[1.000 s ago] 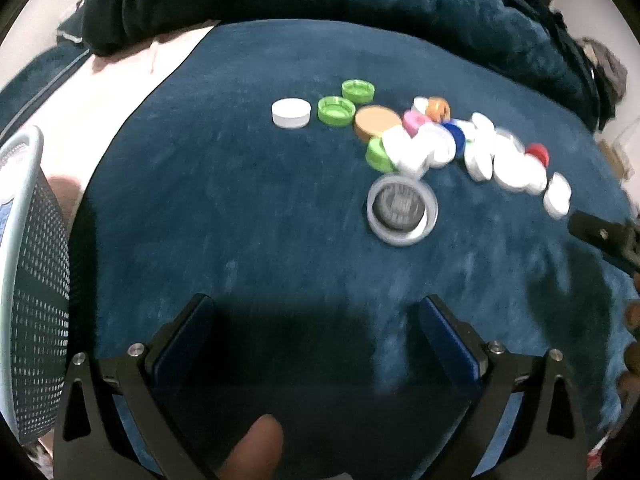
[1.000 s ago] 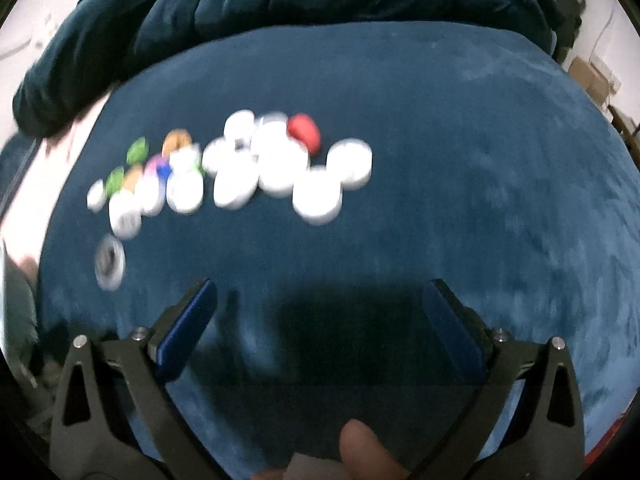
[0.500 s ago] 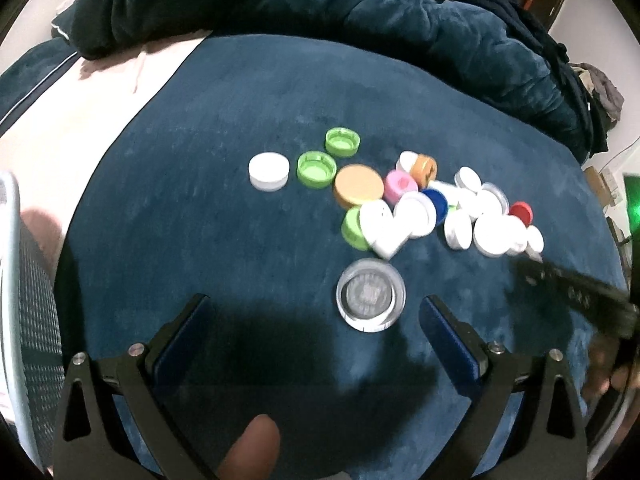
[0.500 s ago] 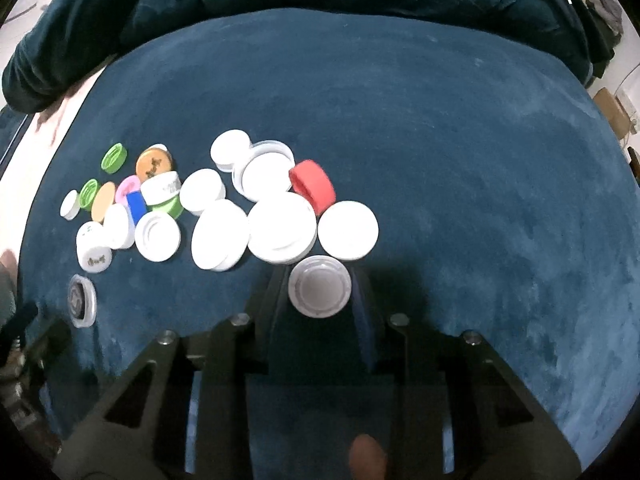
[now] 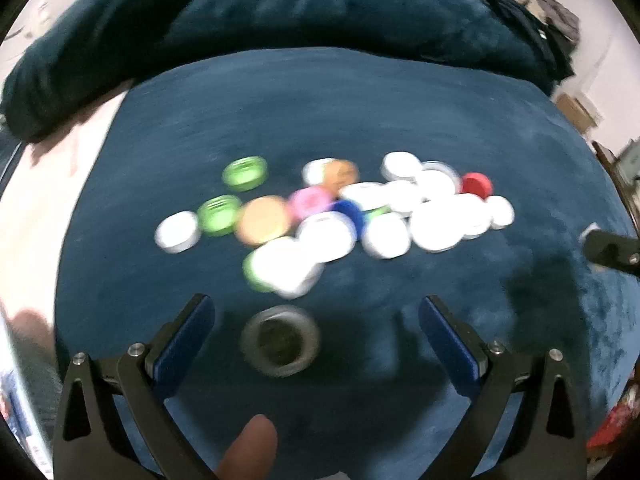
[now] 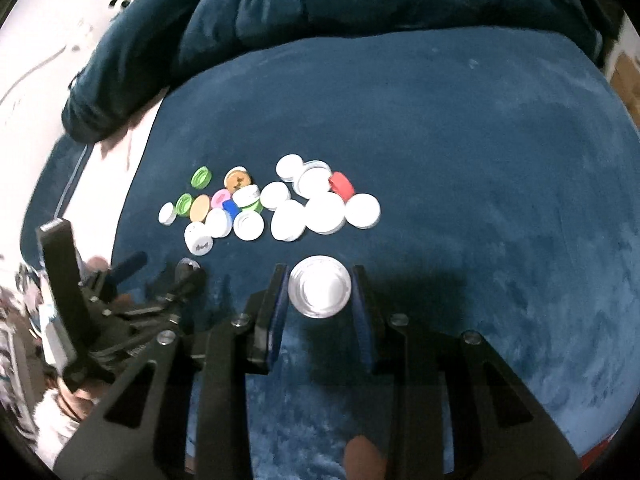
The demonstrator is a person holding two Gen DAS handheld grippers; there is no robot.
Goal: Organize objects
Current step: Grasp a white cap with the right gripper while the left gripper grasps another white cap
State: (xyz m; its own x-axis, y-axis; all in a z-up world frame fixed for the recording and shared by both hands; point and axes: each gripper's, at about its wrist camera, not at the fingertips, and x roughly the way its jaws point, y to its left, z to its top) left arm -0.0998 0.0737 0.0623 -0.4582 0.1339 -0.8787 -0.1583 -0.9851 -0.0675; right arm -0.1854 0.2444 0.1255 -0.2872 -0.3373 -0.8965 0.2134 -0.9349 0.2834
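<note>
A heap of bottle caps (image 6: 272,204), mostly white with some green, orange, pink, blue and red ones, lies on a dark blue plush blanket (image 6: 480,160). My right gripper (image 6: 319,292) is shut on a white cap (image 6: 320,292), held by its rim, raised off the blanket and nearer to me than the heap. The left wrist view is blurred. In it my left gripper (image 5: 316,320) is open, and a clear round lid (image 5: 280,340) lies on the blanket between its blue pads (image 5: 188,336), touching neither. The heap of caps (image 5: 340,212) lies just beyond it.
A rumpled dark blue blanket (image 6: 320,8) is bunched along the far side. A pale pink sheet (image 5: 48,184) shows at the left edge. The right gripper's tip (image 5: 608,248) reaches in from the right of the left wrist view. A fingertip (image 5: 248,448) shows at the bottom.
My right gripper closed on a white cap at the near edge of the heap and lifted it toward me. My left gripper moved so the clear lid came between its open fingers.
</note>
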